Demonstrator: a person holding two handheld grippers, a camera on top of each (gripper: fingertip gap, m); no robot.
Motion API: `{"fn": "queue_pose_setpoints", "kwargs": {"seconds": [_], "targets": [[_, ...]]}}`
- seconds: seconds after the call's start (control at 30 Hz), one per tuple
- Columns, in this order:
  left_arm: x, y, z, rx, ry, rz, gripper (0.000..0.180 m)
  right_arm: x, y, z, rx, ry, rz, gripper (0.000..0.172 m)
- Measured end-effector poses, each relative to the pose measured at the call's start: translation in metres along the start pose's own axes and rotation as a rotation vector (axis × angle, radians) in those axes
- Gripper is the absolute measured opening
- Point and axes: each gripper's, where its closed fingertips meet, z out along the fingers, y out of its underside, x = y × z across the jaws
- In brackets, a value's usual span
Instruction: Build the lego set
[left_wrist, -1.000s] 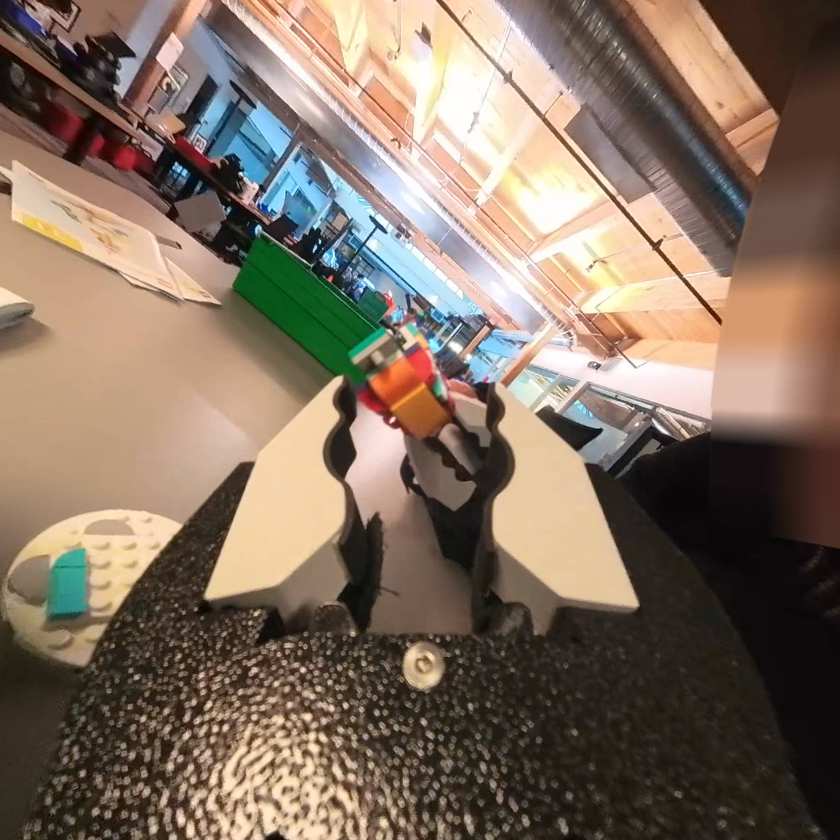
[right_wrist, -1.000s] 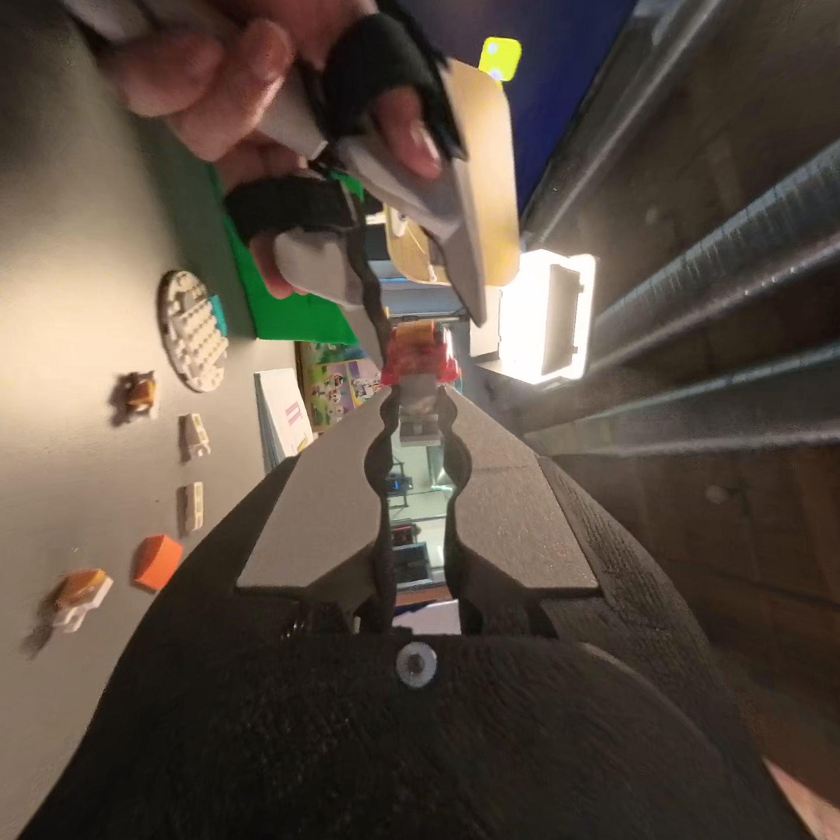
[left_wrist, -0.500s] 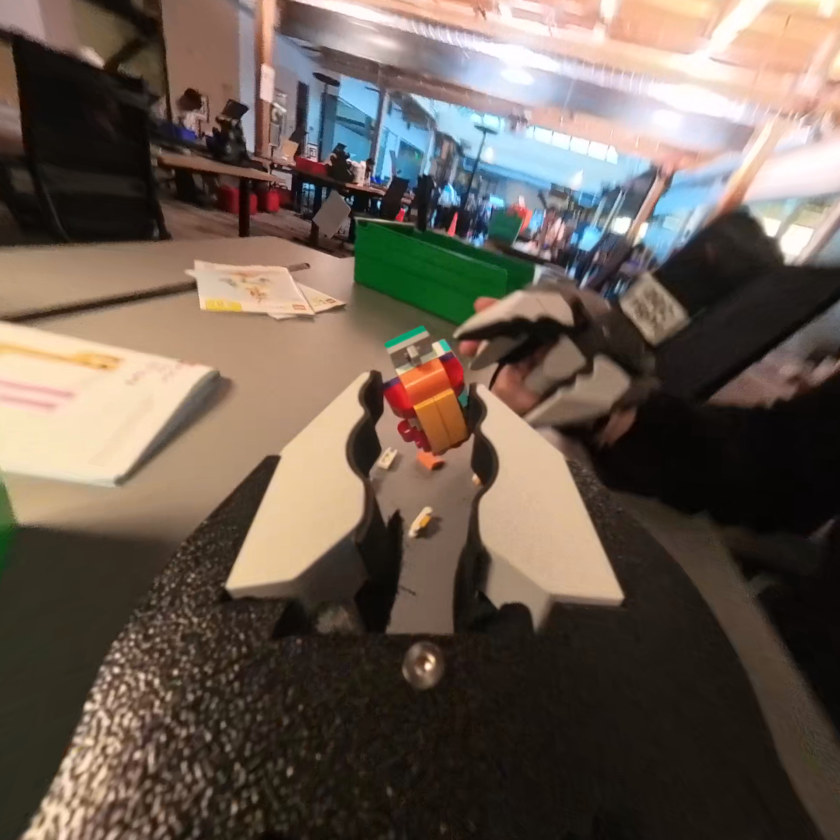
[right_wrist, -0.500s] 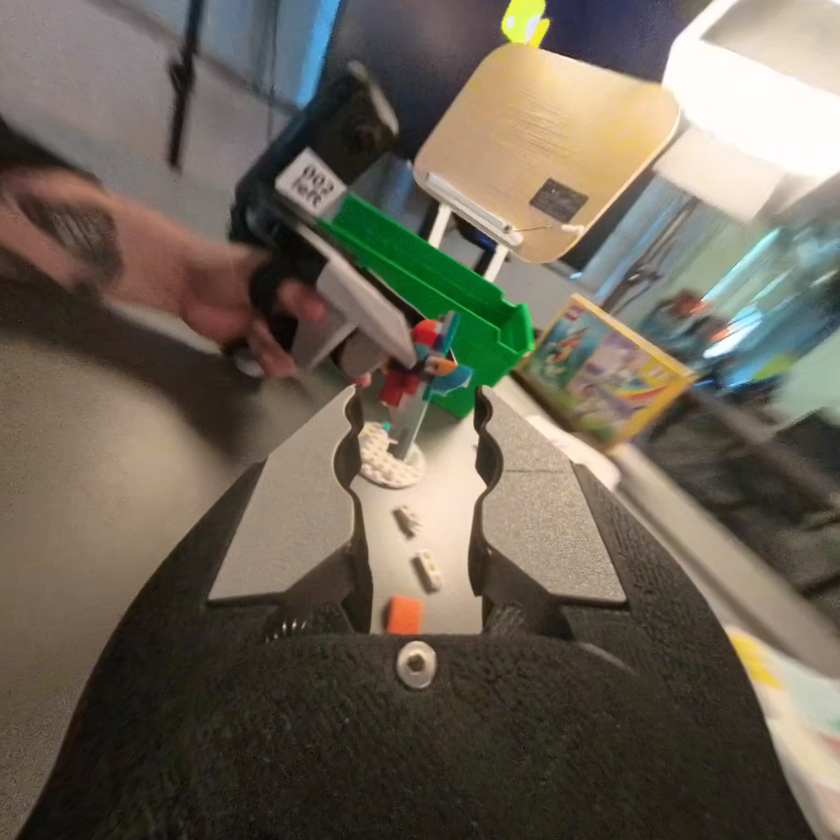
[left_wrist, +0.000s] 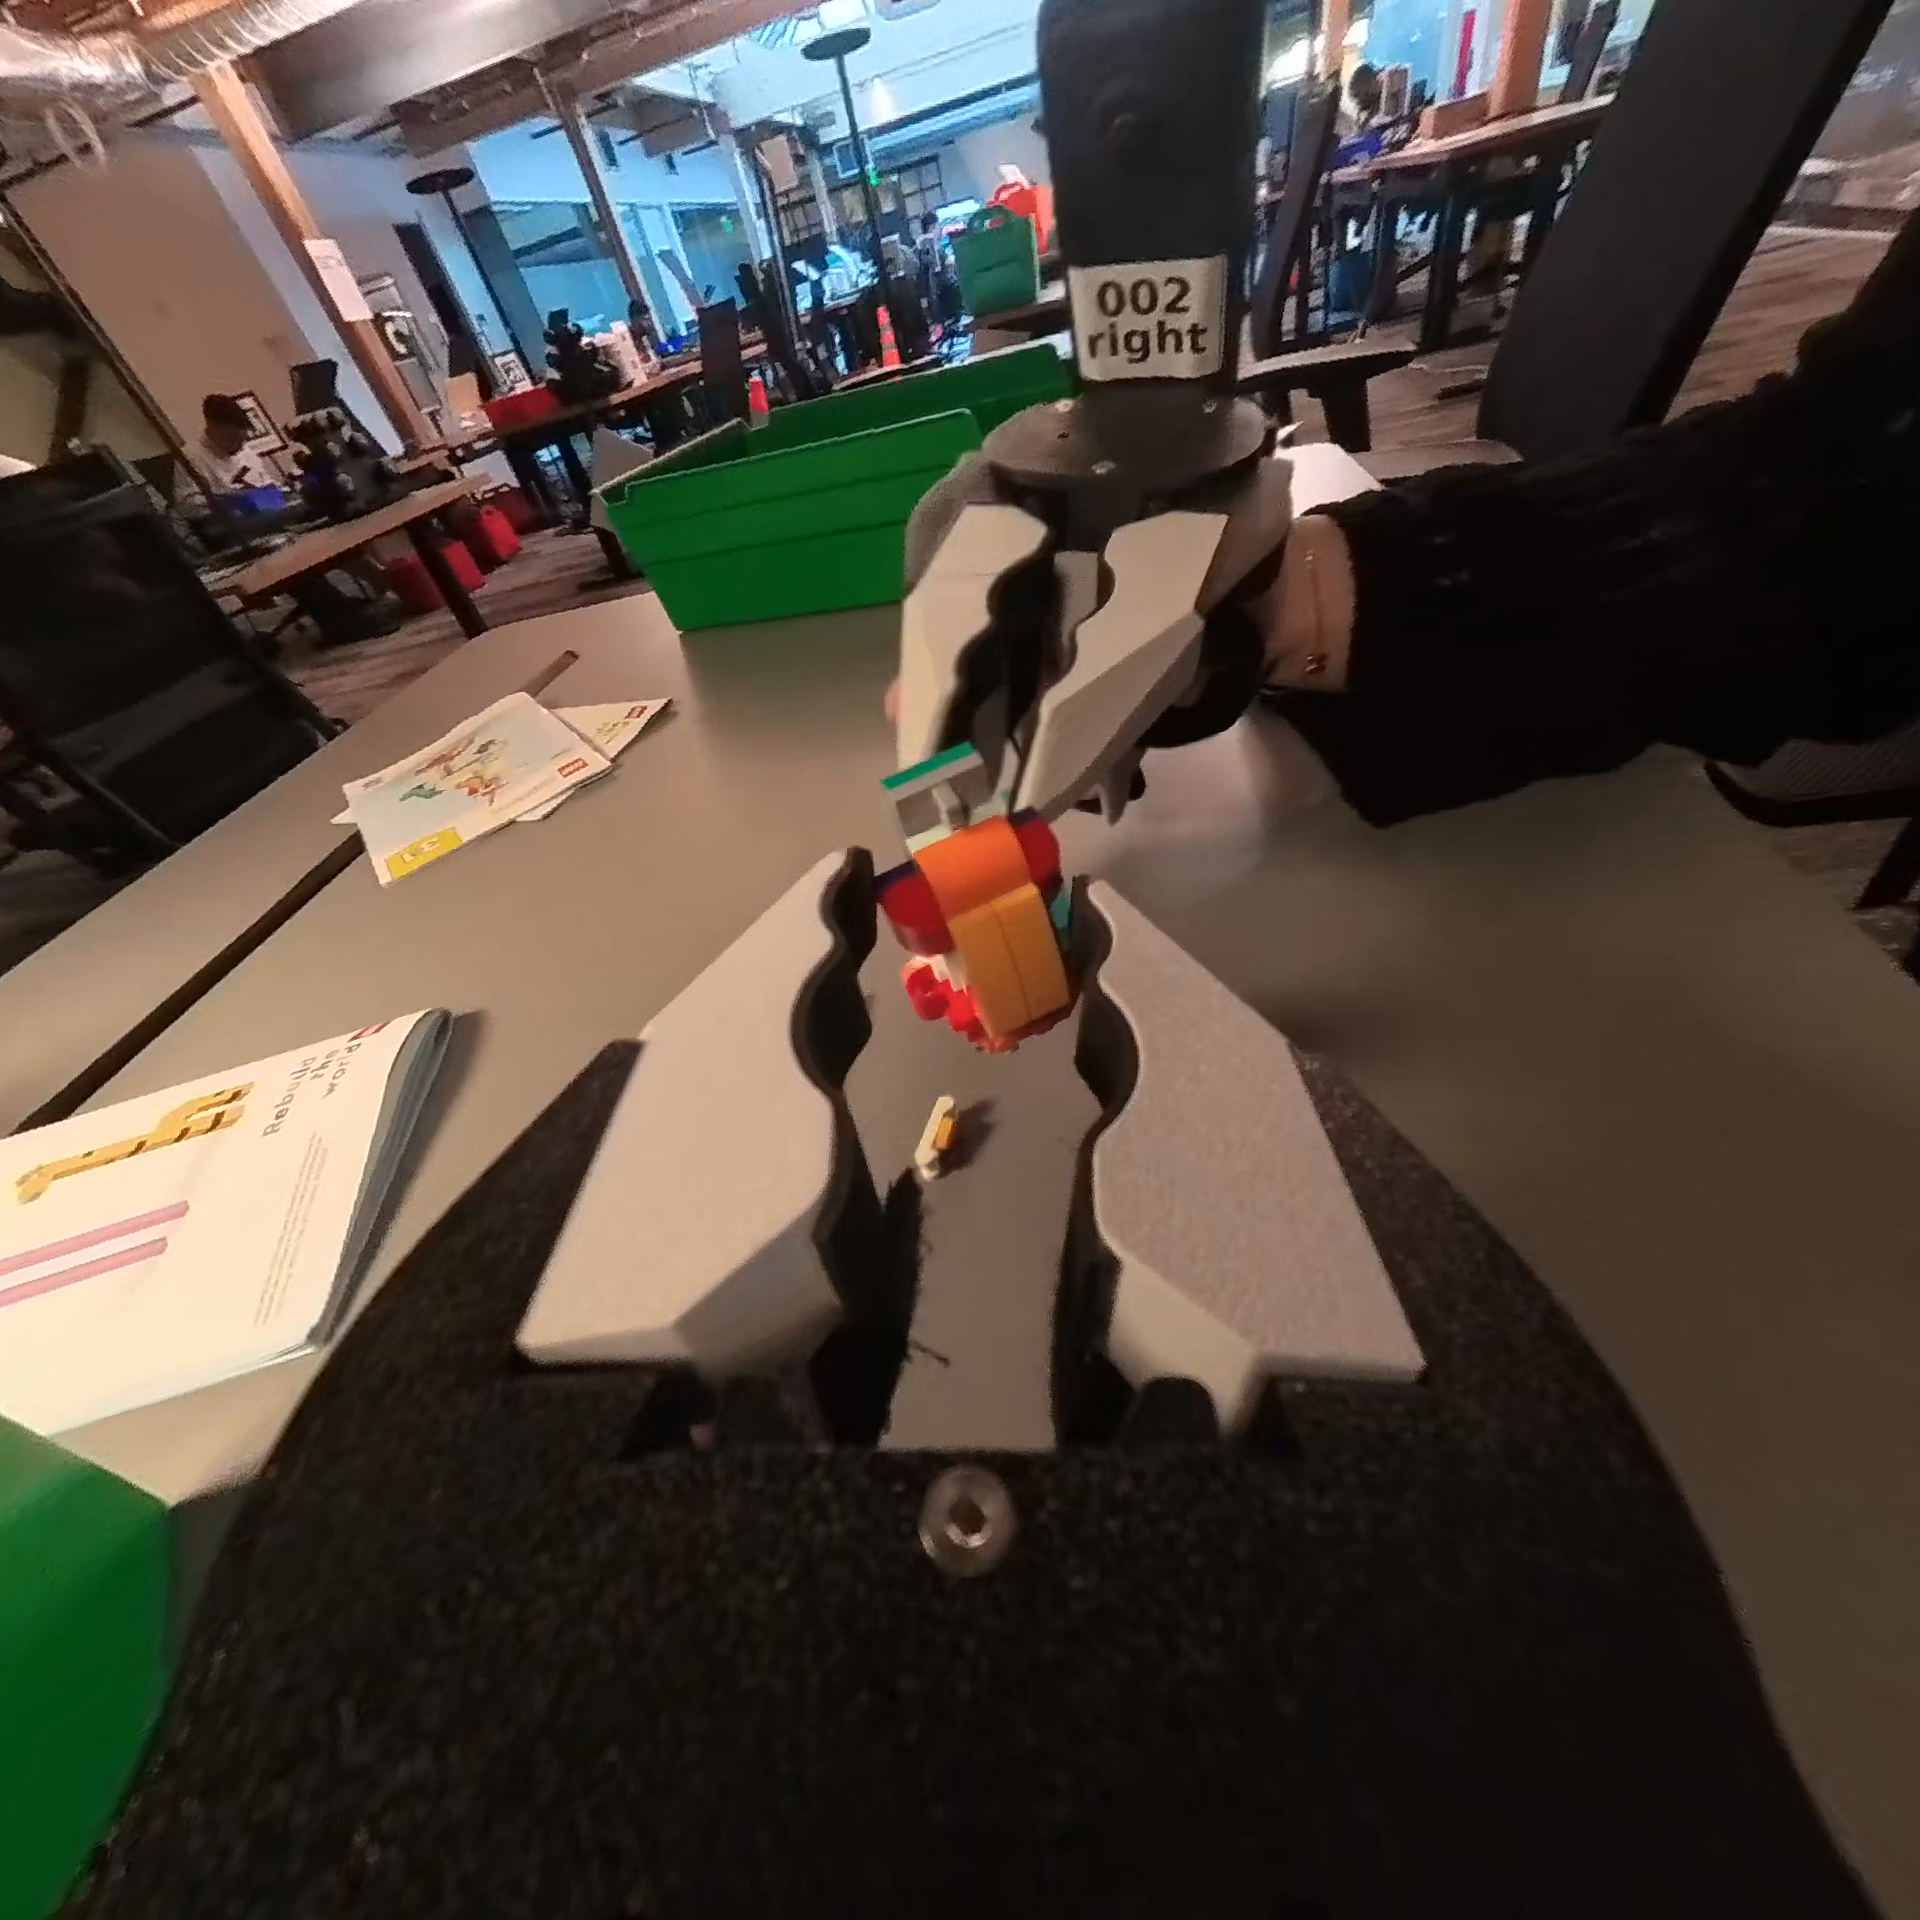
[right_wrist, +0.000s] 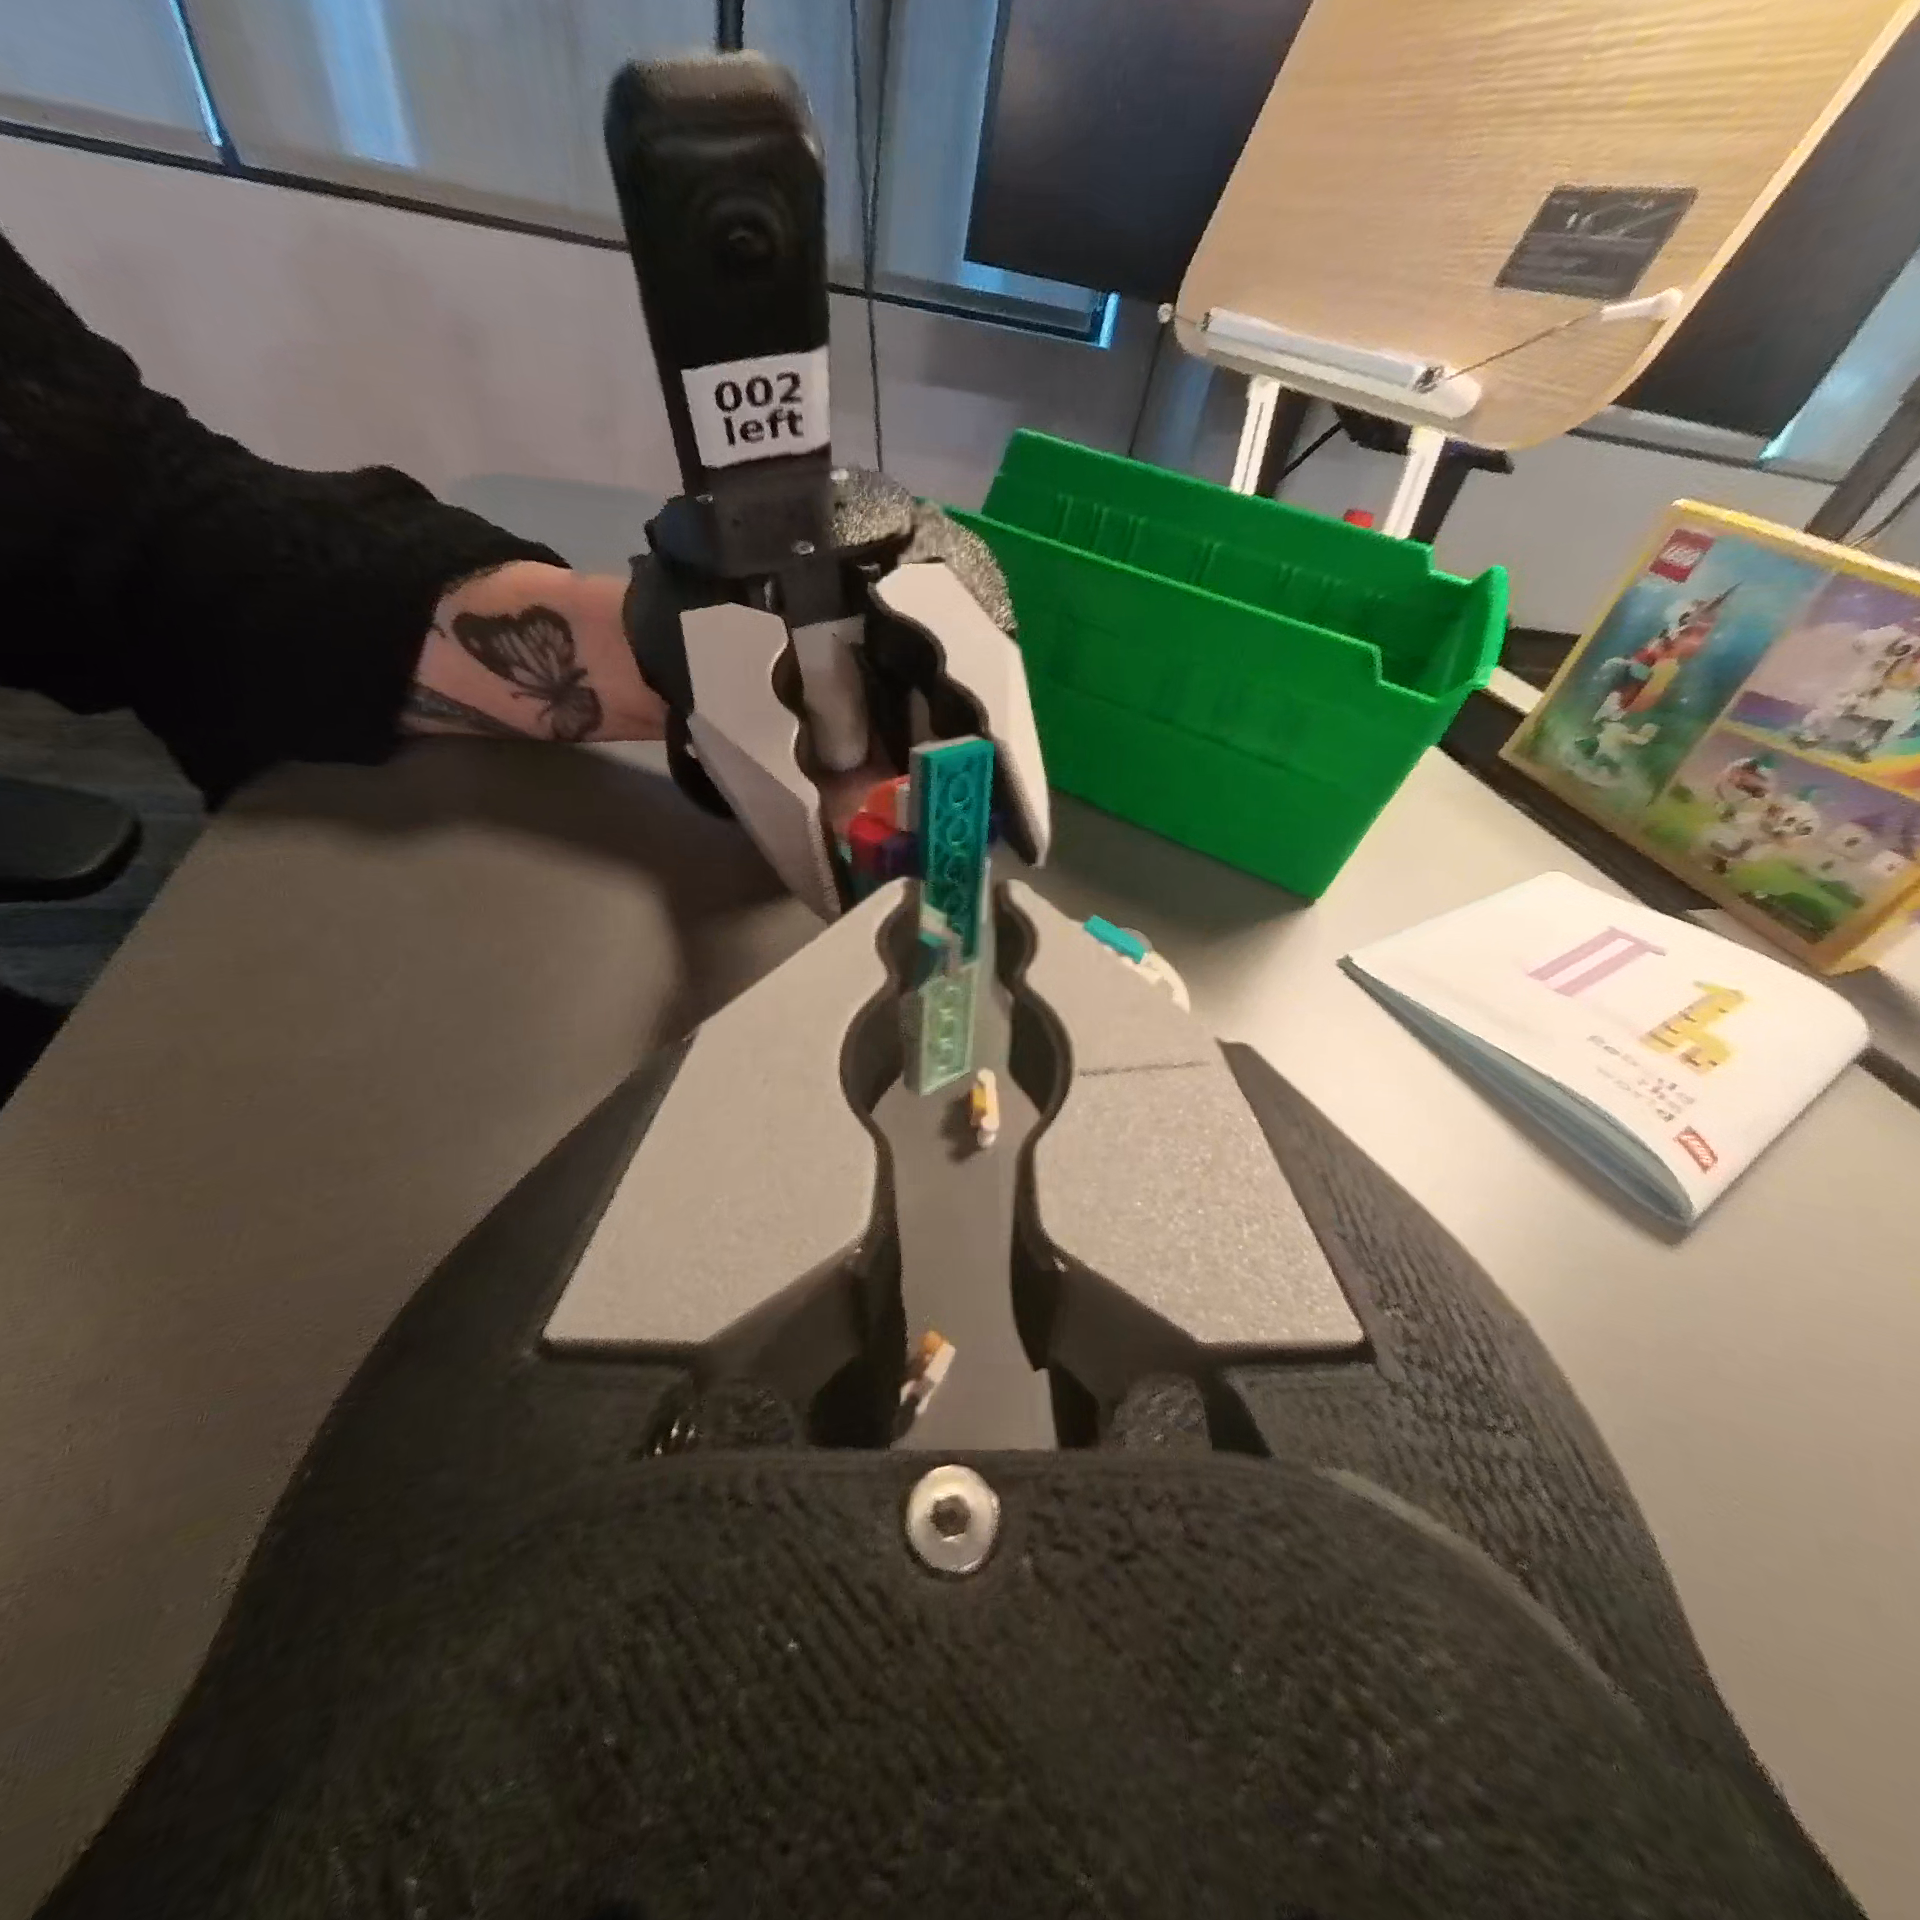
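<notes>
My left gripper (left_wrist: 971, 899) is shut on a small brick model (left_wrist: 987, 935) of red, orange and yellow pieces and holds it above the grey table (left_wrist: 623, 935). A long teal and grey plate (right_wrist: 951, 883) sticks out of the model. My right gripper (right_wrist: 948, 909) is shut on that plate, pinching it edge-on between its fingertips. In the left wrist view the right gripper (left_wrist: 977, 779) comes down from above onto the plate (left_wrist: 930, 784). In the right wrist view the left gripper (right_wrist: 920, 862) shows just beyond, with the model (right_wrist: 862, 831) between its fingers.
A green bin (left_wrist: 790, 540) (right_wrist: 1247, 707) stands behind. A booklet (left_wrist: 187, 1195) (right_wrist: 1600, 1039), leaflets (left_wrist: 488, 769) and a toy box (right_wrist: 1745, 727) lie around. Small loose pieces (left_wrist: 938, 1138) (right_wrist: 982, 1107) lie under the grippers. A white round plate with a teal piece (right_wrist: 1132, 951) is partly hidden. Only a small space, under 4 cm, lies between the two pairs of fingers.
A second ago my right gripper held the model and the left stood open around it. The left shut on the model, the right opened and drew back, then came in and shut on the teal plate.
</notes>
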Motion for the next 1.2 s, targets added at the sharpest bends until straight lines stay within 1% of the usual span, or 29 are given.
{"fn": "queue_pose_setpoints", "kwargs": {"seconds": [0.03,0.07,0.17,0.2,0.27,0.37,0.4,0.43,0.5,0.6,0.67,0.7,0.73,0.77,0.8,0.83,0.87,0.9,0.97,1.0,1.03,1.07,1.1,1.13,1.2], "targets": [[0.000,-0.001,-0.001,0.007,0.002,-0.002,0.034,0.000,-0.001,0.000,0.003,-0.002,0.008,0.023],[0.000,-0.002,-0.002,0.009,0.002,0.003,0.034,-0.003,0.000,0.001,-0.005,-0.024,0.017,0.028],[0.003,-0.005,-0.003,0.026,0.015,0.019,0.034,-0.013,0.008,0.003,-0.052,-0.082,-0.006,0.028],[0.003,-0.005,-0.003,0.027,0.017,0.022,0.034,-0.017,0.009,0.004,-0.055,-0.097,-0.017,0.023],[0.003,-0.005,-0.004,0.027,0.018,0.027,0.034,-0.015,0.005,0.005,-0.033,-0.072,-0.052,0.015],[-0.005,-0.004,-0.002,0.012,-0.043,0.036,0.033,-0.006,0.003,0.005,-0.026,-0.005,-0.107,0.012],[-0.010,-0.003,-0.002,0.001,-0.083,0.044,0.033,-0.002,0.003,0.006,-0.028,0.034,-0.143,0.012],[-0.016,-0.002,-0.002,-0.008,-0.125,0.049,0.033,0.002,0.001,0.006,-0.028,0.078,-0.186,0.008],[-0.021,0.001,-0.002,-0.032,-0.167,0.057,0.033,0.007,0.003,0.008,-0.061,0.145,-0.279,0.008],[-0.030,0.008,0.000,-0.078,-0.245,0.067,0.033,0.016,0.009,0.010,-0.145,0.260,-0.465,0.008],[-0.034,0.011,0.001,-0.093,-0.288,0.089,0.033,0.019,0.011,0.011,-0.177,0.299,-0.517,0.007],[-0.035,0.010,0.000,-0.099,-0.314,0.142,0.035,0.020,0.011,0.011,-0.184,0.300,-0.518,0.007],[-0.037,0.009,-0.001,-0.120,-0.361,0.237,0.044,0.020,0.012,0.011,-0.191,0.293,-0.504,0.007],[-0.040,0.011,-0.003,-0.167,-0.405,0.367,0.055,0.020,0.014,0.010,-0.195,0.285,-0.486,0.007],[-0.039,0.014,-0.003,-0.221,-0.418,0.510,0.063,0.019,0.015,0.010,-0.196,0.268,-0.468,0.007],[-0.035,0.018,-0.001,-0.273,-0.413,0.647,0.076,0.017,0.016,0.010,-0.194,0.248,-0.447,0.006],[-0.033,0.022,0.000,-0.318,-0.409,0.758,0.082,0.014,0.016,0.010,-0.187,0.222,-0.421,0.007],[-0.029,0.026,0.003,-0.352,-0.395,0.837,0.085,0.010,0.016,0.010,-0.182,0.193,-0.401,0.007],[-0.022,0.028,0.007,-0.365,-0.375,0.919,0.085,0.004,0.017,0.011,-0.188,0.149,-0.389,0.007],[-0.019,0.025,0.009,-0.353,-0.367,0.945,0.079,0.001,0.017,0.011,-0.193,0.132,-0.387,0.006],[-0.015,0.024,0.010,-0.343,-0.352,0.973,0.070,-0.002,0.018,0.012,-0.198,0.113,-0.381,0.006],[-0.012,0.023,0.010,-0.340,-0.341,1.005,0.055,-0.005,0.019,0.012,-0.201,0.094,-0.376,0.007],[-0.010,0.024,0.010,-0.343,-0.330,1.036,0.049,-0.007,0.021,0.012,-0.210,0.079,-0.373,0.007],[-0.008,0.025,0.010,-0.354,-0.305,1.043,0.048,-0.007,0.023,0.012,-0.218,0.072,-0.372,0.007],[-0.007,0.028,0.010,-0.368,-0.275,1.006,0.048,-0.008,0.024,0.013,-0.213,0.066,-0.354,0.007]]}}
